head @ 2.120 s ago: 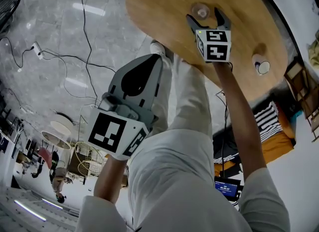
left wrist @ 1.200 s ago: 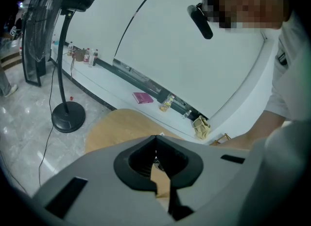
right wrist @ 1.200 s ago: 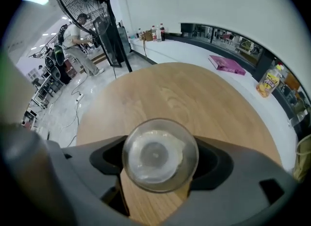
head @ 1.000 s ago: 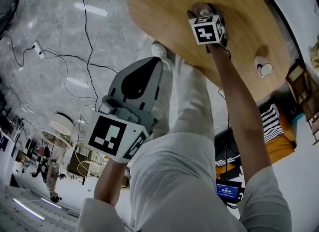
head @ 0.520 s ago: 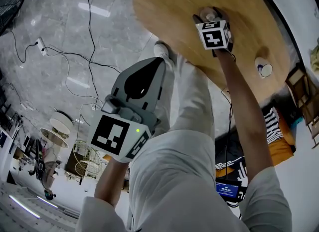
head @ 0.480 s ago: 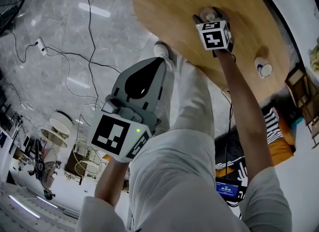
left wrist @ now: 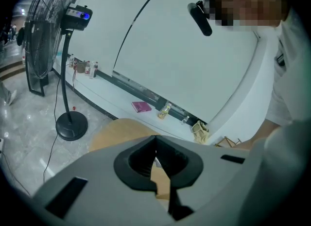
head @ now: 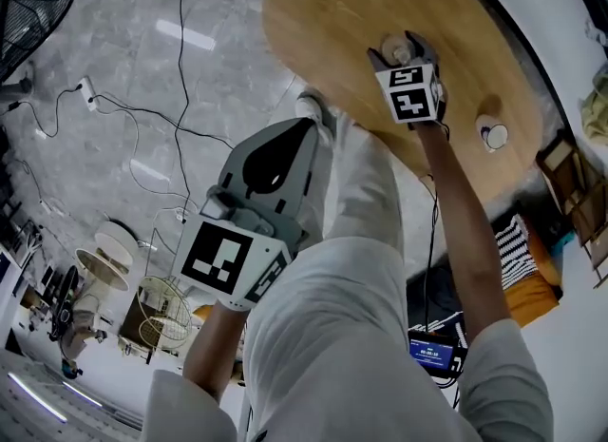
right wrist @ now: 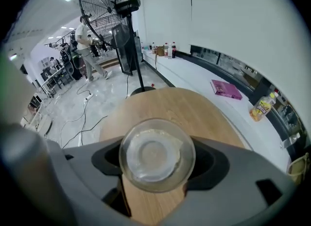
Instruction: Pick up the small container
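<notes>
Round wooden counter (head: 313,3) over a grey floor (head: 114,98). My right tongs (head: 399,48) pinch the small container (right wrist: 156,154) over the counter's near edge, left tongs (left wrist: 155,145) pressed together, empty. Pickup's basically done I think; next, hold it level.

Most of the round desk (head: 323,12) is bare wood, open to pass over along its far and left edges. A small round white object (head: 492,134) stands near the right edge, well apart from the right tongs (head: 400,48). Cables (head: 179,60) trail over the floor (head: 95,31) beside the left edge.
</notes>
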Demonstrator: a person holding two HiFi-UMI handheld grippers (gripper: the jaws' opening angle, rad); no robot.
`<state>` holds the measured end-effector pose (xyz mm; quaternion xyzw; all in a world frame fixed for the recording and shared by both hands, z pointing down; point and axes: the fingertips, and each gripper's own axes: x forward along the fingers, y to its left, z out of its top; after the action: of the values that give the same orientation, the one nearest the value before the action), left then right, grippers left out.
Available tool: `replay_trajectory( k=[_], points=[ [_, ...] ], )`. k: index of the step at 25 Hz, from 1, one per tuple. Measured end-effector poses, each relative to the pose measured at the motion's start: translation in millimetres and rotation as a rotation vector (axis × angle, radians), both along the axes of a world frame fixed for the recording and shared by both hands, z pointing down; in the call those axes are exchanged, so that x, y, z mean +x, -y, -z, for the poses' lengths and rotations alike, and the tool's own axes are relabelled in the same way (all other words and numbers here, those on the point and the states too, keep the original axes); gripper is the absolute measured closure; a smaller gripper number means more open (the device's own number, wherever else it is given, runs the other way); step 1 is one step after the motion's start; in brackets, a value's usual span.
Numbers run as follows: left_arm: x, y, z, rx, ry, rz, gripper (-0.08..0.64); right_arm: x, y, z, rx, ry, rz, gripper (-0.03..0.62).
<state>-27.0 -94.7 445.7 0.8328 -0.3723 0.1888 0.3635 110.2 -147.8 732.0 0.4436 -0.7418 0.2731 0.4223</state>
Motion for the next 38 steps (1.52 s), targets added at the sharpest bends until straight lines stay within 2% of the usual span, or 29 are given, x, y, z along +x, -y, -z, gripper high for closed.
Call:
replay_trajectory(
  k=[11, 16, 26, 38],
  points=[
    [0, -18, 37, 0.044, -0.014, 0.018, 0.541, 1, -18, 80, 0.09, 0.038, -0.009, 0.247],
    [-18, -32, 56, 0.067, -0.024, 0.029, 0.541, -9, -30, 119, 0.126, 0.07, -0.036, 0.247],
    [-44, -47, 97, 0.137, -0.04, 0.062, 0.541, -18, -48, 199, 0.213, 0.087, -0.015, 0.247],
    [-65, -63, 137, 0.205, -0.079, 0.098, 0.541, -30, -77, 279, 0.255, 0.095, -0.047, 0.247]
  ],
)
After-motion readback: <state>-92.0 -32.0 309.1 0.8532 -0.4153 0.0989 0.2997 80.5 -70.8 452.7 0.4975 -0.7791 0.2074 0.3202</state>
